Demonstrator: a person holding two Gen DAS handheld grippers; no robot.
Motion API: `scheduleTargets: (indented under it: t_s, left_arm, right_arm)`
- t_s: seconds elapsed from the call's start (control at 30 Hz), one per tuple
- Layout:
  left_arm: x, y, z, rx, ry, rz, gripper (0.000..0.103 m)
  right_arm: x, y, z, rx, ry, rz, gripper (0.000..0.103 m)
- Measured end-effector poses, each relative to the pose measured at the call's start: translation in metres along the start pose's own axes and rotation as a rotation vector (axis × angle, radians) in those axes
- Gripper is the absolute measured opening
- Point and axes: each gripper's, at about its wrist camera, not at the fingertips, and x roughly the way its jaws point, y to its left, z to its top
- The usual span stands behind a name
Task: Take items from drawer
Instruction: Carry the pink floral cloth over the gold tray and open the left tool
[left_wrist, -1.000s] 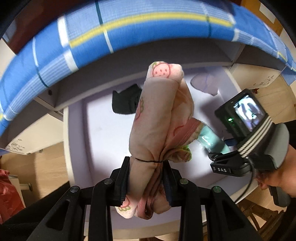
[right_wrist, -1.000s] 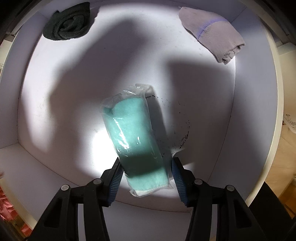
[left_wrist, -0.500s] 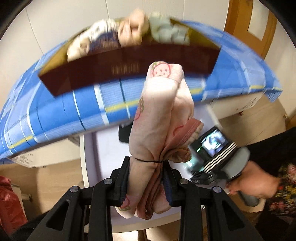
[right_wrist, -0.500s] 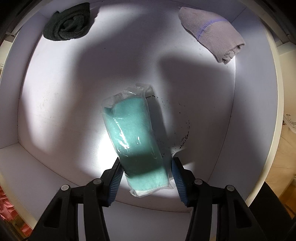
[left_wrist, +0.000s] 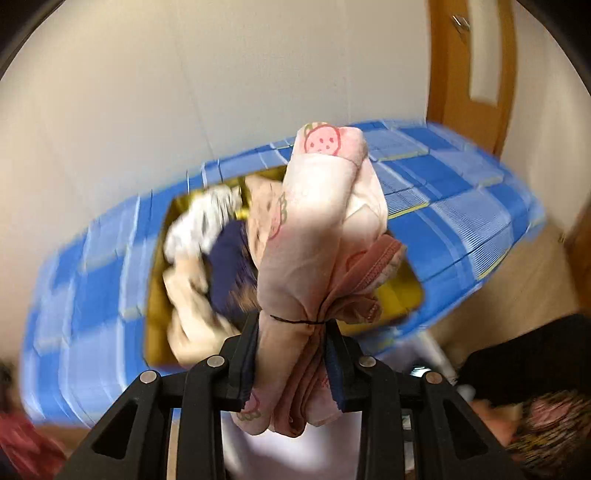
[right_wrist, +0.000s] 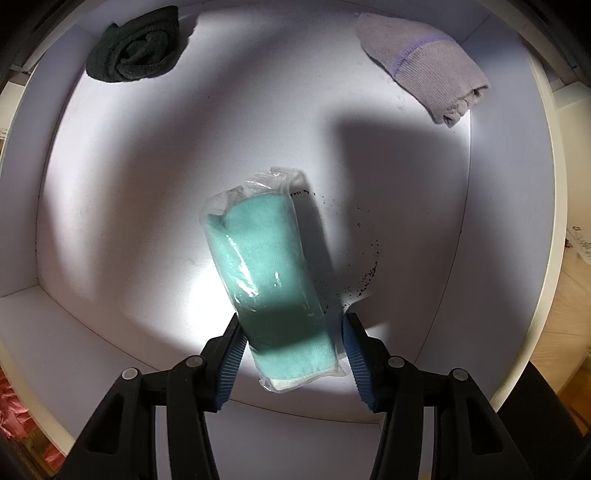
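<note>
My left gripper (left_wrist: 291, 332) is shut on a pink cloth bundle (left_wrist: 317, 229) with a strawberry print, tied by a thin black thread. It hangs above an open box (left_wrist: 402, 295) full of clothes, set in a blue checked cloth. In the right wrist view, a teal cloth in a clear plastic packet (right_wrist: 266, 273) lies on the white drawer floor (right_wrist: 129, 221). My right gripper (right_wrist: 291, 328) has closed on the packet's near end, with a blue pad against each side. A dark green rolled sock (right_wrist: 136, 48) sits at the back left and a lilac sock (right_wrist: 424, 70) at the back right.
The drawer's white walls (right_wrist: 517, 258) ring the right wrist view, and black specks dot the floor beside the packet. A cream wall and a wooden door frame (left_wrist: 469, 74) rise behind the blue checked cloth (left_wrist: 85, 295). A person's dark sleeve (left_wrist: 524, 347) shows at the lower right.
My left gripper has lifted the pink bundle out of the drawer and up over the box of clothes. The right gripper and the teal packet have not moved.
</note>
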Motion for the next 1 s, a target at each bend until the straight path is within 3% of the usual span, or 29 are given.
scheduleTargets:
  t_s: [0.1, 0.43, 0.53, 0.63, 0.8, 0.9, 1.0]
  left_arm:
    - [0.019, -0.005, 0.018, 0.141, 0.02, 0.032, 0.031]
    - [0.091, -0.024, 0.018, 0.404, 0.152, 0.013, 0.034]
    - [0.1, -0.015, 0.019, 0.346, 0.2, -0.019, 0.035]
    - [0.086, 0.0, 0.02, 0.252, 0.196, -0.134, 0.037]
    - [0.071, 0.028, 0.02, 0.068, 0.217, -0.256, 0.038]
    - [0.077, 0.024, 0.017, 0.071, 0.275, -0.246, 0.034]
    - [0.093, 0.019, 0.014, 0.117, 0.336, -0.175, 0.033]
  right_arm:
    - [-0.001, -0.001, 0.001, 0.007, 0.002, 0.012, 0.054]
    - [0.0, -0.003, 0.003, 0.03, 0.006, 0.04, 0.054]
    - [-0.002, -0.003, 0.003, 0.036, 0.008, 0.049, 0.054]
    - [-0.002, -0.003, 0.003, 0.039, 0.01, 0.054, 0.054]
    - [0.002, -0.003, 0.005, 0.037, 0.012, 0.048, 0.054]
    - [0.004, -0.002, 0.006, 0.037, 0.011, 0.048, 0.054]
    - [0.002, -0.003, 0.005, 0.042, 0.01, 0.054, 0.054]
